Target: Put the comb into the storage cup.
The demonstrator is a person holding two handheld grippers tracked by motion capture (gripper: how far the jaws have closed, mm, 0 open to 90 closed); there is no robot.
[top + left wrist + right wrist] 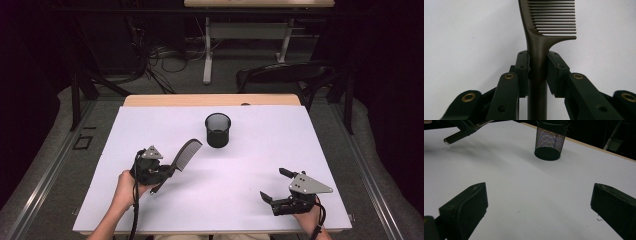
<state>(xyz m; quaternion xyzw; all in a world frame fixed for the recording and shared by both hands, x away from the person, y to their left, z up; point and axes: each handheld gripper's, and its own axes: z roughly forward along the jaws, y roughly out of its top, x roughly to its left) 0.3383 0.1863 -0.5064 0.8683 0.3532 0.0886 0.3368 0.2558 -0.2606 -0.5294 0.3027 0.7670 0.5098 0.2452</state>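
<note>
Your left gripper (167, 172) clamps the comb (186, 154), right gripper (274, 186) apart; next, steer it into the centre-frame cup (218, 130).

In the left gripper view the comb (541, 45) is cut off twice: its teeth run out past the top edge, and its handle drops out of frame at the bottom, between the jaws of the left hand-held gripper (537, 72). In the right gripper view the jaws of the right hand-held gripper (539, 205) are cropped by the bottom and side edges, and far ahead to their left just the comb's handle tip (454, 137) pokes in, blurred
</note>
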